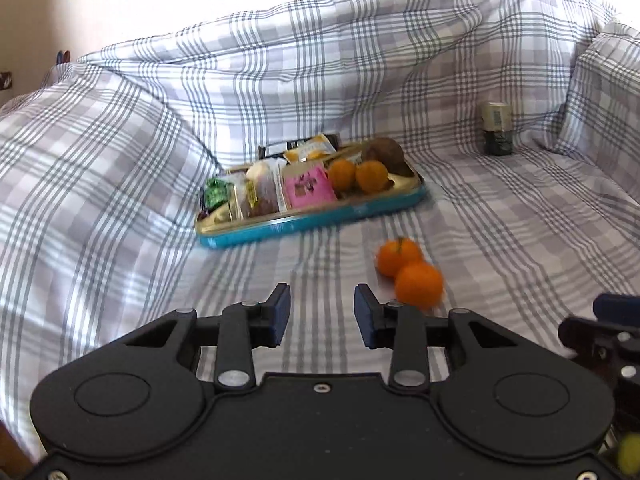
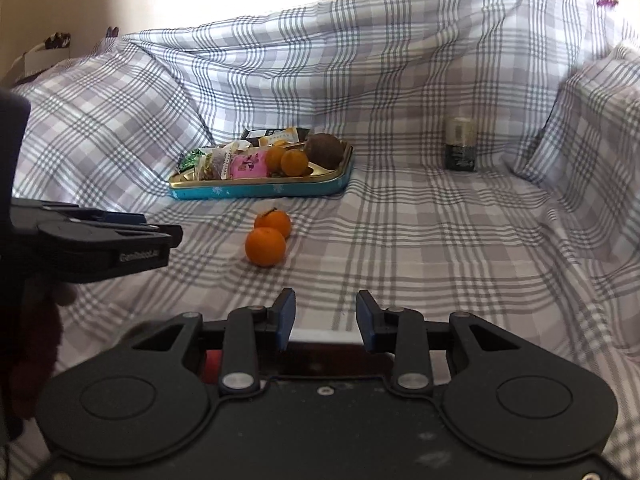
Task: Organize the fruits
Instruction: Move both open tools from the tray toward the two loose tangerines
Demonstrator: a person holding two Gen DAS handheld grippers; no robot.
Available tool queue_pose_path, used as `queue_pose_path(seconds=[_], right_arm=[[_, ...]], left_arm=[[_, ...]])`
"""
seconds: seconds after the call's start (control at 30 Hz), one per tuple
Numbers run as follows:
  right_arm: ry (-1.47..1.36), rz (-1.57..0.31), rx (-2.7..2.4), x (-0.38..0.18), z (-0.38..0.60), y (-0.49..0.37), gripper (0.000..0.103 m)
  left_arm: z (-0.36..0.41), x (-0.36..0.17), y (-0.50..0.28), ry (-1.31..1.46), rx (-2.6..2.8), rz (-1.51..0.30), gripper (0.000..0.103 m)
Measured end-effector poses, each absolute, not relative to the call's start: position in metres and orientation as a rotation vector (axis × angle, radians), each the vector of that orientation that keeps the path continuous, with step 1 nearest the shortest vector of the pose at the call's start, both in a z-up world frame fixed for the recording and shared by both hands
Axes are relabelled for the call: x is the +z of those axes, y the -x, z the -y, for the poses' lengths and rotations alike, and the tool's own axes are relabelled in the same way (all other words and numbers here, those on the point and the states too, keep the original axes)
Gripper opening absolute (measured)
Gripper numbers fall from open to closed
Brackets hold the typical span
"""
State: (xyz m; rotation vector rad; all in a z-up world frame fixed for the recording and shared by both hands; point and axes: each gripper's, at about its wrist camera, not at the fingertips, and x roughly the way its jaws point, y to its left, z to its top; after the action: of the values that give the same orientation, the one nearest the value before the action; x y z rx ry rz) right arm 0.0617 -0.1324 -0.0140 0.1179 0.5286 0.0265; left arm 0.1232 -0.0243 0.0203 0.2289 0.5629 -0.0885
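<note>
Two loose oranges lie touching on the plaid sheet: a near one (image 1: 419, 284) (image 2: 265, 246) and a far one (image 1: 397, 255) (image 2: 273, 222). Behind them a blue-rimmed gold tray (image 1: 312, 220) (image 2: 260, 190) holds two more oranges (image 1: 372, 176) (image 2: 294, 162), a brown round fruit (image 1: 386, 154) (image 2: 325, 150) and snack packets (image 1: 308, 190). My left gripper (image 1: 322, 314) is open and empty, just left of the near orange; its side also shows in the right wrist view (image 2: 152, 236). My right gripper (image 2: 325, 318) is open and empty, nearer than the oranges and to their right.
A small dark jar with a cream lid (image 1: 497, 128) (image 2: 461, 148) stands at the back right. Sheet-covered cushions rise at the left (image 1: 100, 160), the back and the right (image 2: 592, 132). A yellow-green object (image 1: 628, 454) sits at the left view's lower right corner.
</note>
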Motion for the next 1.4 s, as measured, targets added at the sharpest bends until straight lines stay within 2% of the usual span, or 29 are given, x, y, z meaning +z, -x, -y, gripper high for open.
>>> queue_pose_path(seconds=[0.43,0.83,1.1,1.23,1.27,1.3,1.4], right_arm=[[-0.034,-0.541,0.059,-0.016,0.110,-0.118,0.036],[0.020,-0.573,0.093,-0.028,0.086,-0.149,0.044],[0.050,-0.592,0.086,-0.037,0.077,-0.168,0.048],[0.056,-0.581,0.064,-0.040,0.077,-0.173,0.047],[0.056,-0.580,0.072,-0.040,0.078,-0.173,0.041],[0.052,-0.579,0.081,-0.040,0.080,-0.173,0.040],[0.053,-0.575,0.062,-0.038,0.088,-0.171,0.040]], left_arm=[[-0.004,0.000,-0.180,-0.048,-0.124,-0.639,0.045],[-0.046,-0.008,-0.201,0.229,-0.042,-0.736,0.045],[-0.033,-0.005,-0.196,0.141,-0.044,-0.685,0.045],[-0.029,-0.006,-0.195,0.120,-0.057,-0.685,0.045],[-0.029,-0.007,-0.195,0.118,-0.054,-0.685,0.045],[-0.029,-0.007,-0.196,0.117,-0.050,-0.687,0.045],[-0.030,-0.009,-0.197,0.123,-0.047,-0.697,0.045]])
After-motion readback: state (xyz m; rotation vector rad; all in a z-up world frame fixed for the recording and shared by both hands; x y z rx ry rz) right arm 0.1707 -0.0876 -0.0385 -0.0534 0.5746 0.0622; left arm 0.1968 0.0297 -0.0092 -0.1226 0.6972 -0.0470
